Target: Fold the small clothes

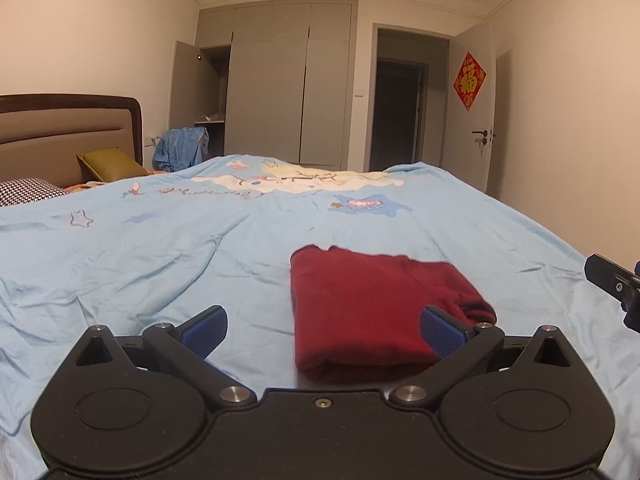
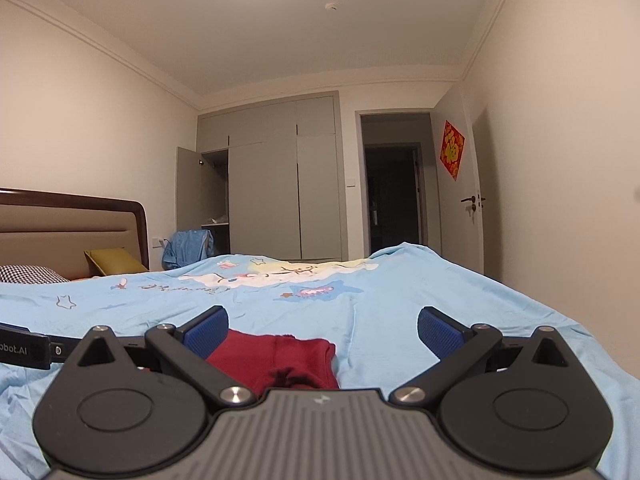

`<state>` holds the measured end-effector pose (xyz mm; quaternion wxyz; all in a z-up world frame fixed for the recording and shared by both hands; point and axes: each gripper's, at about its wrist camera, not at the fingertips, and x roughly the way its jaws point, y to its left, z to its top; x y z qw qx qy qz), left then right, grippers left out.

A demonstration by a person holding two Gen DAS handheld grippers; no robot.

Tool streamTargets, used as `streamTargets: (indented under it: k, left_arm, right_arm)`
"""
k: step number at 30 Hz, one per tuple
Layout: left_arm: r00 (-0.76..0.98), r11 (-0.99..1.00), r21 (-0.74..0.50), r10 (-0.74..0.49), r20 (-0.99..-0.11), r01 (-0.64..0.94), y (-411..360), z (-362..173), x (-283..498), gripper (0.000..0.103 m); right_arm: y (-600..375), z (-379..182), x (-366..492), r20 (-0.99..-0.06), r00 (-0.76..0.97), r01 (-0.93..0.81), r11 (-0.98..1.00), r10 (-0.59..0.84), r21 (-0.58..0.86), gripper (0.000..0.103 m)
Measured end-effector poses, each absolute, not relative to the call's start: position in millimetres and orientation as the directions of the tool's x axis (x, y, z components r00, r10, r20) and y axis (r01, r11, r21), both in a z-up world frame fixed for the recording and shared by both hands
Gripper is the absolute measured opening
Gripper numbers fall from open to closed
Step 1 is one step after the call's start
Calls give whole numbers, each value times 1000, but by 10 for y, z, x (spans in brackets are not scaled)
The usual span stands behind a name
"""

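The dark red garment (image 1: 372,312) lies folded into a compact block on the light blue bedspread (image 1: 140,264), in the lower middle of the left wrist view and slightly right of centre. Its long axis runs away from the camera, from the thick folded edge at the bottom of the frame toward the ragged far edge higher up.

The left claw (image 1: 324,330) stands wide and holds nothing. The garment sits between its blue pads (image 1: 204,330), crowded toward the right-hand pad and partly behind it, with bare bedspread between the cloth and the left-hand pad. So the left claw is square on to the near fold, and seems the nearer of the two.

In the right wrist view the garment (image 2: 280,358) shows at lower centre, left of the midline and low against the housing. The right claw (image 2: 324,330) is also spread wide and empty, its left-hand pad overlapping the cloth's left edge, and its right-hand pad is over plain bedspread. For this claw the garment lies forward and to the left.

The other tool's black body pokes in at the right edge of the left view and the left edge of the right view, so the two sit side by side.

The fold looks largely done.
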<state>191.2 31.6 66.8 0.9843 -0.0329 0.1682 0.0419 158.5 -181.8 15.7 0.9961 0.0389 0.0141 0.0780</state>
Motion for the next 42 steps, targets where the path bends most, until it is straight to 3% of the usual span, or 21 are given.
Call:
streamTargets:
  k: [13, 25, 32, 42]
  left_arm:
    - [947, 988, -84, 97, -306, -129, 368, 445, 1629, 102]
    - [947, 990, -32, 121, -296, -137, 297, 131, 1446, 102]
    - [961, 988, -39, 135, -241, -149, 310, 74, 1391, 102]
    - [956, 989, -6, 139, -260, -146, 310, -54, 1424, 102]
  right_arm:
    - [-1774, -120, 1249, 34, 993, -110, 993, 109, 41, 103]
    - [-1670, -450, 1055, 0, 997, -82, 996, 82, 27, 103]
    - [-1684, -532, 973, 33, 998, -59, 998, 58, 26, 103]
    - [-1698, -643, 1027, -27, 998, -52, 998, 52, 25, 103]
